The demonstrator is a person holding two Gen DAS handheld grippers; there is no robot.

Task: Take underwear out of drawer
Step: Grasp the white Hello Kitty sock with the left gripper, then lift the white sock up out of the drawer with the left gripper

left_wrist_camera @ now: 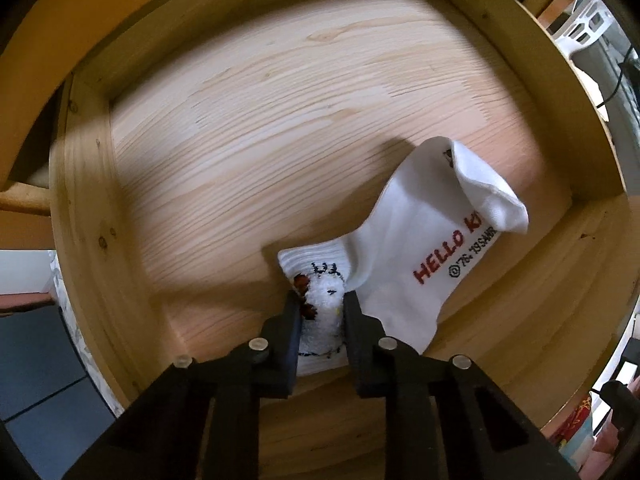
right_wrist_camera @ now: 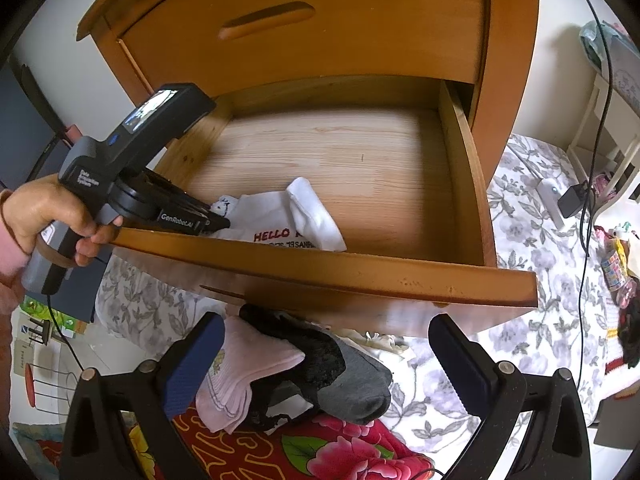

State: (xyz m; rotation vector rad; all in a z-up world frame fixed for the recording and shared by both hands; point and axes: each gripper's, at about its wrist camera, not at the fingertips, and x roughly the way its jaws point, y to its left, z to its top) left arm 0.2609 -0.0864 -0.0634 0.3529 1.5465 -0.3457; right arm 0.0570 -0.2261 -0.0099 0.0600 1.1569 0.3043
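In the left wrist view, the left gripper (left_wrist_camera: 322, 312) sits at the bottom centre of the frame, pointing down into the open drawer (left_wrist_camera: 96, 208). Its two black fingers (left_wrist_camera: 290, 328) have closed in on the fluffy patterned end of a white sock (left_wrist_camera: 416, 248); the fabric bulges between the pads, so the jaws look clamped on it, though the tips are partly buried in the cloth. From the jaws the sock's long axis runs up and to the right, red "HELLO" lettering along its side. Its folded-over open cuff points toward the right edge of the frame, near the drawer's wall. The sock is the only thing lying on the pale wooden floor.

In the right wrist view, a hand (right_wrist_camera: 48, 216) at the left edge holds the left gripper (right_wrist_camera: 218, 222) over the front rim of the drawer (right_wrist_camera: 400, 272), the sock (right_wrist_camera: 296, 216) beneath its tips. Lower in the frame, the right gripper (right_wrist_camera: 326, 344) has its jaws spread wide with nothing between them. It hangs above a pile of pink, black and grey garments (right_wrist_camera: 296, 376) lying on a flowered cloth (right_wrist_camera: 540, 300) below the drawer.
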